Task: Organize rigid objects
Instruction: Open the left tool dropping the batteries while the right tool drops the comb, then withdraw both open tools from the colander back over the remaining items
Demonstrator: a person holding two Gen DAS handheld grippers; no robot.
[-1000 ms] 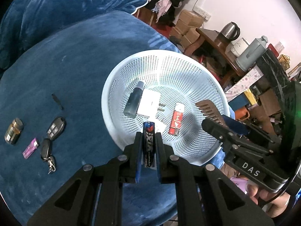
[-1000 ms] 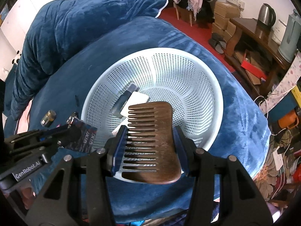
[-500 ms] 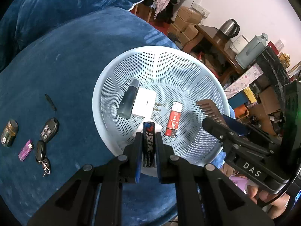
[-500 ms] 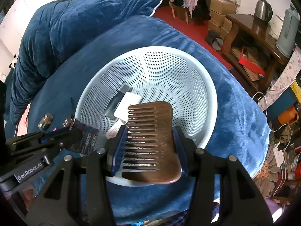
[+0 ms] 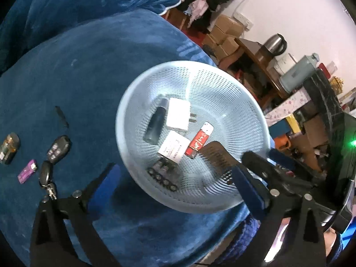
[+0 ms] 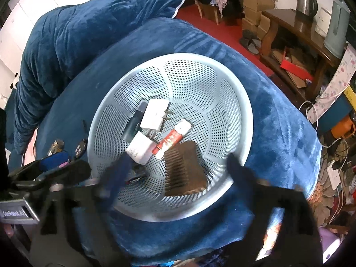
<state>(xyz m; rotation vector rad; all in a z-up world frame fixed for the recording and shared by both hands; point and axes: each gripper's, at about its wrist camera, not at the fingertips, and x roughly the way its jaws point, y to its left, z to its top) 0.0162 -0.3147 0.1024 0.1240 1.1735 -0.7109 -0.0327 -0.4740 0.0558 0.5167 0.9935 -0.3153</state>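
Observation:
A pale blue perforated basket (image 5: 124, 120) sits on the blue blanket. In it lie a dark bottle (image 5: 155, 124), two white chargers (image 5: 178, 116), a red lighter (image 5: 200, 139), a pack of batteries (image 5: 162, 175) and a brown wooden comb (image 6: 184, 169). My left gripper (image 5: 178, 187) hangs over the basket's near rim, its jaws opening wide, with the battery pack loose below them. My right gripper (image 6: 180, 175) is blurred, its jaws also opening. The comb rests free between and beneath them against the basket's near wall.
On the blanket left of the basket lie two key fobs (image 5: 57, 148), a purple stick (image 5: 27, 171), a small amber bottle (image 5: 9, 148) and a thin black piece (image 5: 61, 115). A wooden table with a kettle (image 6: 307, 0) and boxes stand beyond the bed.
Both grippers went from shut to wide open. The battery pack left the left jaws and the comb left the right jaws; both now lie in the basket.

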